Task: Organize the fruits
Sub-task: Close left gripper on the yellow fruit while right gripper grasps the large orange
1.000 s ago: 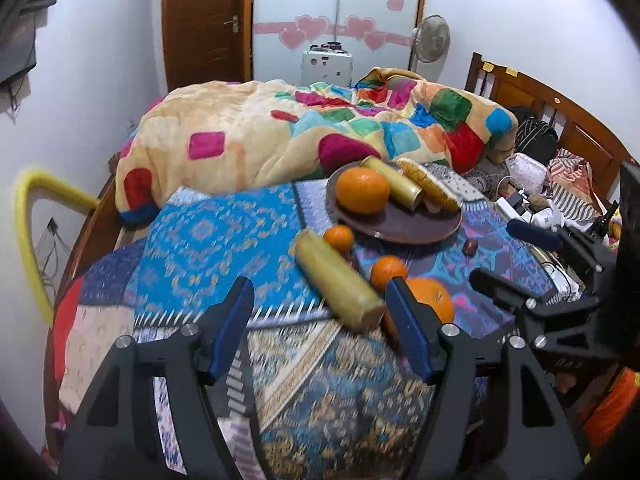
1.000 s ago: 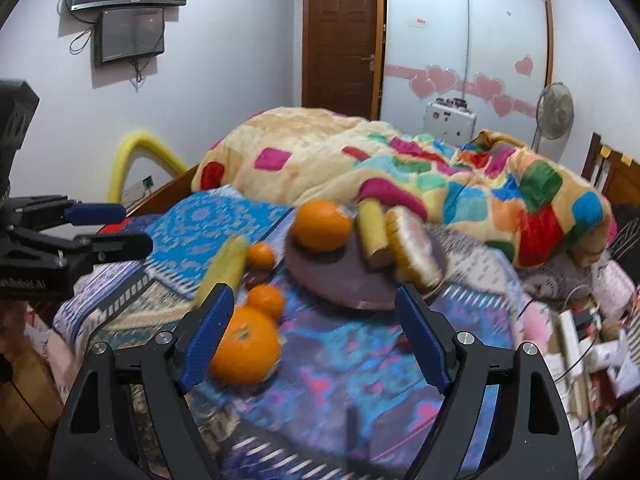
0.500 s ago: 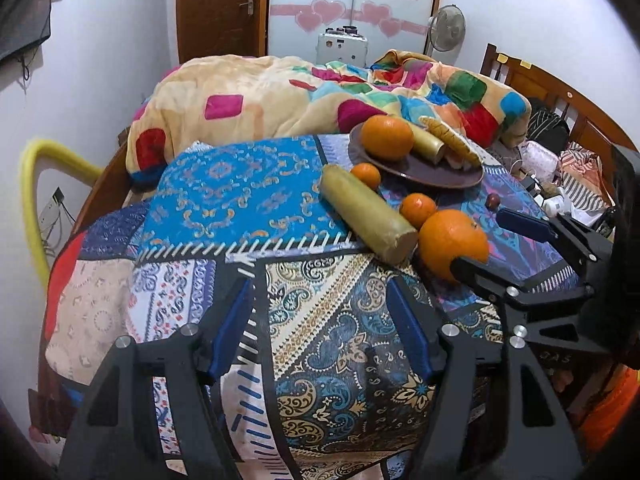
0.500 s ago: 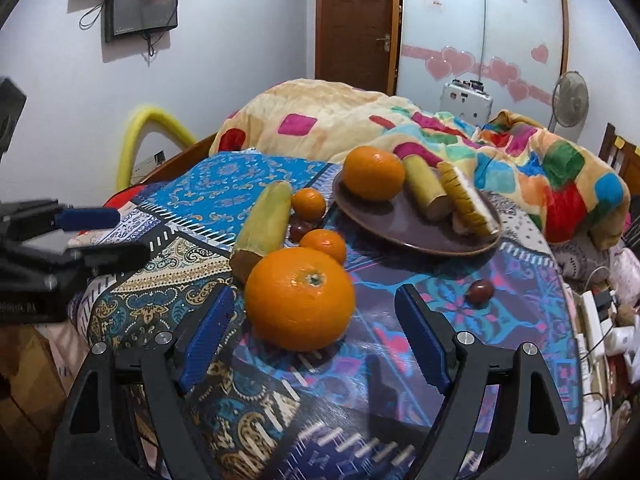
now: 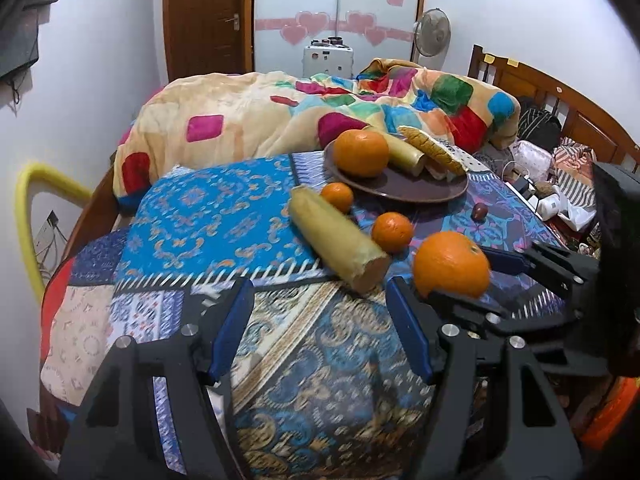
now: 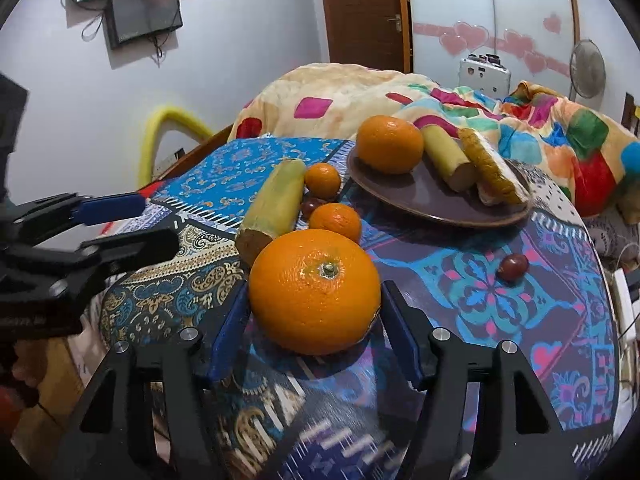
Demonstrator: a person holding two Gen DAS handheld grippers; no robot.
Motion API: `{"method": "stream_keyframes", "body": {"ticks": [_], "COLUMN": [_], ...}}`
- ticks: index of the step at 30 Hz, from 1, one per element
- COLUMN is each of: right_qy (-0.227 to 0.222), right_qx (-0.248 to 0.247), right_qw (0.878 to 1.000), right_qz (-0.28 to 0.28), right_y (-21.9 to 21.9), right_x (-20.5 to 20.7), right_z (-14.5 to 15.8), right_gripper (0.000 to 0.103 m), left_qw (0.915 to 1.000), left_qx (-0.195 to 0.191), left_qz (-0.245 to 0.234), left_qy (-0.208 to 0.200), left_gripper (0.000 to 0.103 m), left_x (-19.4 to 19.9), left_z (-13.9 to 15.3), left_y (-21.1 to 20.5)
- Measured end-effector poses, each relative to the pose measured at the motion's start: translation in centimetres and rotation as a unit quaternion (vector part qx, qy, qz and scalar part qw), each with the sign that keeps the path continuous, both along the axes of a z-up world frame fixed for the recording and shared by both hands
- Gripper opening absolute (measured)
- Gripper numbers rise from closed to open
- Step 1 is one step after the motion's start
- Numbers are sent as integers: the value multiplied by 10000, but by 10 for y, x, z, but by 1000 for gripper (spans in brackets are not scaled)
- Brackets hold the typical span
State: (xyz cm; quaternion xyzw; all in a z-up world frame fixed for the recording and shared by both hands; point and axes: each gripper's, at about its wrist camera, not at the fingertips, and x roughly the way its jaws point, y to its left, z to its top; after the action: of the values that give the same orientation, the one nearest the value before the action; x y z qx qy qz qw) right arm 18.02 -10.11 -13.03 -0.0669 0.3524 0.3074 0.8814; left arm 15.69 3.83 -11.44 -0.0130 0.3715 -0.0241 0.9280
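Note:
A large orange (image 6: 314, 292) lies on the patterned cloth between the blue pads of my right gripper (image 6: 314, 300). Its jaws are closing and the pads stand right at the orange's sides, with no clear press. The left wrist view shows that orange (image 5: 450, 264) with the right gripper (image 5: 480, 280) around it. My left gripper (image 5: 320, 300) hangs open over bare cloth, holding nothing. A brown plate (image 6: 420, 200) farther back carries another orange (image 6: 388, 144), a yellow cylinder (image 6: 448, 160) and a corn cob (image 6: 492, 172).
Loose on the cloth are a long yellow-green fruit (image 6: 276, 204), two small oranges (image 6: 322, 180) (image 6: 335, 222) and two dark red small fruits (image 6: 513, 266) (image 6: 312, 204). A colourful blanket (image 5: 280, 120) is heaped behind. Clutter and a wooden headboard (image 5: 560, 96) stand on the right.
Both grippers have come lower and nearer to the cloth. The right gripper's jaws have narrowed around the large orange, which now sits between its pads.

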Motion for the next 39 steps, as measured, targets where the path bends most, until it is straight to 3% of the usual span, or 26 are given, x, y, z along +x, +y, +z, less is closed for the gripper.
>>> {"method": "stream_keyframes", "body": {"ticks": [7,12,15,19,23,30,39], "right_qy": [-284,-246,-239,-228,-271,-386,-386], "right_qx": [-201,-97,-63,-18,-45,-132,-213], "right_qw": [9984,9975,9974,9978,9979,9973,9962], "right_qz": [-447,-661,-674,-622,-588,-614,-750], "right_y": [-41,-67,-74,-77,-80,-84,-99], "right_x": [1,5,5,5,2,-1,7], "right_z": [6,8,6,6,8,16,28], "right_gripper": [62,62,62,62,62,62,62], "left_qw": [9995,9982,9965,9963,9950,9940,9909], "left_qx": [0,-32,-282,-237,-444,-310,-57], "left_qz": [151,372,419,548,431,209,-54], "left_qy": [285,475,668,617,780,1024,1347], "left_gripper": [67,53,48,36,35,35,38], "left_x": [42,61,66,55,35,1,23], "left_z": [-15,-29,-37,-33,-30,-23,-16], "left_y": [-20,-27,-24,-12,8,9,10]}}
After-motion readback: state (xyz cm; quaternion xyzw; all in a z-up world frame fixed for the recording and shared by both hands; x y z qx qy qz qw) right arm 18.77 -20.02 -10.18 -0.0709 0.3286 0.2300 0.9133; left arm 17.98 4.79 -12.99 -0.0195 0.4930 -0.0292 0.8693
